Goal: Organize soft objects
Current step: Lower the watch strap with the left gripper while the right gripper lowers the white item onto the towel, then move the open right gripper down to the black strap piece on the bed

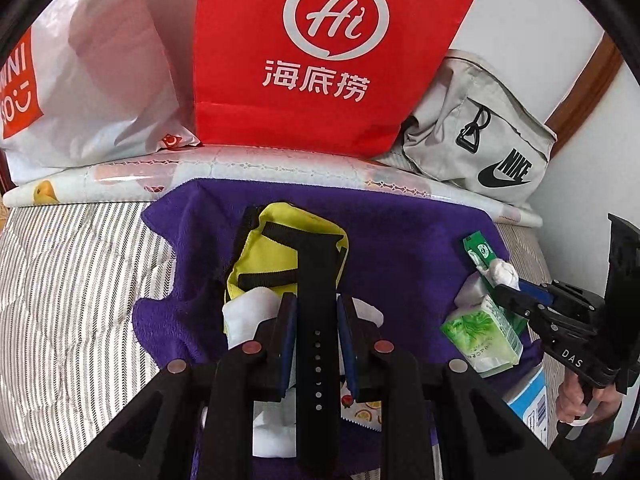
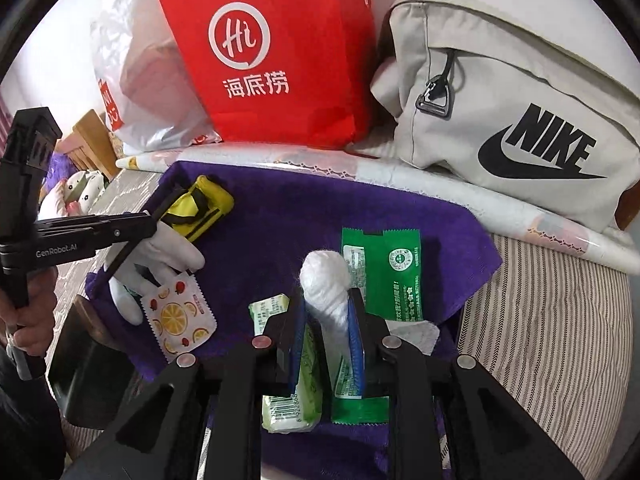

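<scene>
A purple towel (image 1: 400, 232) (image 2: 280, 216) lies on the striped bed. My left gripper (image 1: 316, 312) is shut on a black strap (image 1: 316, 280) that runs to a yellow pouch (image 1: 276, 248) (image 2: 200, 208); a white cloth (image 1: 248, 312) (image 2: 160, 256) lies under it. My right gripper (image 2: 326, 308) (image 1: 508, 292) is shut on a white wrapped roll (image 2: 324, 280) (image 1: 502, 270), held above a green sachet (image 2: 384, 276) (image 1: 478, 248) and a green tissue pack (image 2: 292, 396) (image 1: 484, 336). A fruit-print packet (image 2: 180, 316) lies at the towel's left.
A red Haidilao bag (image 1: 328, 48) (image 2: 272, 48), a white Miniso bag (image 1: 80, 80) and a grey Nike bag (image 1: 480, 136) (image 2: 520, 120) stand along the back wall on a rolled sheet (image 1: 280, 168). A plush toy (image 2: 80, 192) lies far left.
</scene>
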`<state>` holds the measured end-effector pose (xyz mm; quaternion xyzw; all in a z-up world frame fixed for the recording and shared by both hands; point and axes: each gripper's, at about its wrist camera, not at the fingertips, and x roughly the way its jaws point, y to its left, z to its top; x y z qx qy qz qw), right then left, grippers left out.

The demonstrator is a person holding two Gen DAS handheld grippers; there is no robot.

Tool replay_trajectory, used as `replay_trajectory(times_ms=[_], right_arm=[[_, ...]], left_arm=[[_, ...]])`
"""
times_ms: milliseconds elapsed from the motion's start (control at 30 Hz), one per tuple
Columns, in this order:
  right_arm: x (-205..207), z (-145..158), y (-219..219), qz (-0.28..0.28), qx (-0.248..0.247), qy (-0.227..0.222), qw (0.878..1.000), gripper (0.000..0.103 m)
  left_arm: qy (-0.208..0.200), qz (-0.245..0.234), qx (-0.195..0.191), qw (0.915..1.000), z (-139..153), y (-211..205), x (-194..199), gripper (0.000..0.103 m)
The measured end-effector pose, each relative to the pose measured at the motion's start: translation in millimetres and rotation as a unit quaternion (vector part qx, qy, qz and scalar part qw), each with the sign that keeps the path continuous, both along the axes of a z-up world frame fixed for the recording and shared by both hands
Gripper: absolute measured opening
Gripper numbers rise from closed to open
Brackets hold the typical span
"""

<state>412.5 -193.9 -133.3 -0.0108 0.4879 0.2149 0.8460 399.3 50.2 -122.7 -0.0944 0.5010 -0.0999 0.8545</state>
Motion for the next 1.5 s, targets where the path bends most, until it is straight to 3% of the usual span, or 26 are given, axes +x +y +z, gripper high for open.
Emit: replay_trajectory(times_ms=[133,200,233,300,367,600,700,867,1067,1200,1300,1500], right_arm=[[0,2,-1,-0.004,0.005,-0.003,1.000,0.028],[-2,4,0,-0.001,-0.003,-0.007,1.000,0.041],[-4,6,-1,-0.004,-0.009,-0.012,1.000,0.041],[-9,11,-3,-0.007,-0.013,-0.016,1.000,0.042],[-14,17,-6,-0.012,-0.010,-0.017,1.000,0.042],[-58,49,-10,-0.016,-0.017,-0.055,0.998,0.043],[-86,61,-8,-0.012,-0.009,-0.069,0.998,0.050],[-134,68,2,0.005,0.009,-0.072,0.997,0.050],[-194,60,25,0.051,-0.011,-0.075,0.996,0.050],[-222,49,28,0.063,0.006,-0.053,0.997,0.036],[-238,41,32,0.066,0.010,-0.042,0.997,0.034],[-258,21,60,0.087,-0.045,-0.045,0.994,0.034]], left_arm=[[0.001,-0.005,0.006,1.0000,0,-4,1,0.020],[-0.003,-0.008,0.005,0.9999,3,-6,0,0.020],[-0.005,-0.010,0.006,0.9999,4,-7,-1,0.021],[-0.012,-0.009,0.010,0.9998,9,-8,-4,0.037],[-0.016,-0.005,0.016,0.9997,14,-6,-7,0.044],[-0.041,0.005,0.027,0.9988,38,1,-32,0.044],[-0.045,0.008,0.027,0.9986,44,6,-49,0.046],[-0.043,0.011,0.033,0.9985,48,12,-85,0.046],[-0.045,0.014,0.027,0.9985,51,17,-127,0.046],[-0.045,0.023,0.020,0.9985,49,24,-154,0.046],[-0.043,0.028,0.010,0.9986,46,30,-172,0.046],[-0.040,0.029,-0.008,0.9987,39,39,-203,0.047]])
